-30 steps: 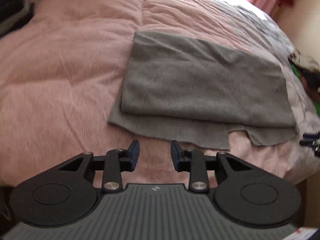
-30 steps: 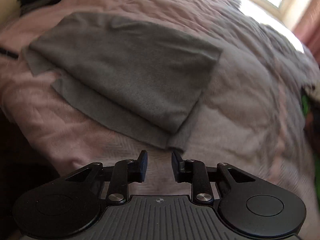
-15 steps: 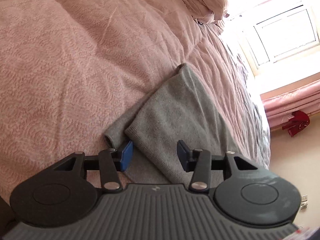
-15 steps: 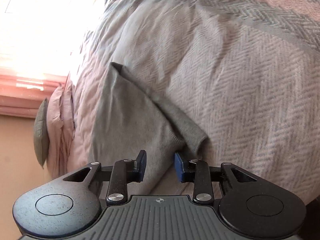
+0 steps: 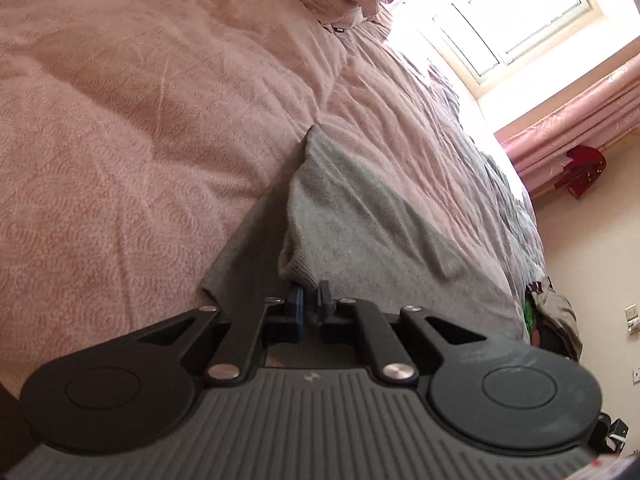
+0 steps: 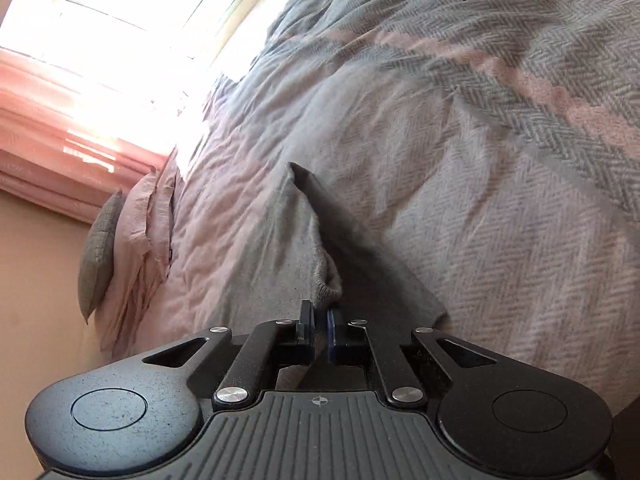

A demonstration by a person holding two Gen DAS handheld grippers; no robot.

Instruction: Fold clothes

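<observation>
The bed (image 5: pixel 140 120), covered in a pink quilt with a grey herringbone throw (image 6: pixel 500 160) over its far-right part, carries the one garment in play: a grey knitted top (image 5: pixel 360 232), already folded at least once so that a doubled upper layer lies on a slightly wider under layer. It sits at the near edge of the bed, between the pink quilt on the left and the throw on the right.

The step in hand looks like the pinch that opens a further fold. The left gripper (image 5: pixel 311 300) has its jaws nearly together on the near-left corner of the upper layer, cloth bunched between the pads. The right gripper (image 6: pixel 319 318) is likewise drawn in tight on the near-right corner of the grey knitted top (image 6: pixel 280 248). Both sets of jaws have just been closing, with knit between them.

The garment's long axis runs left to right along the bed's near edge, from one gripper to the other; its short sides run away from each gripper toward the far side of the bed and the window (image 5: pixel 512 28).

My reading of the next move: lift both corners together, keep the held edge taut and level, and carry it to the far edge so the layers meet squarely. Unequal lift would skew the fold, and a thin pinch could slip off the soft knit.
</observation>
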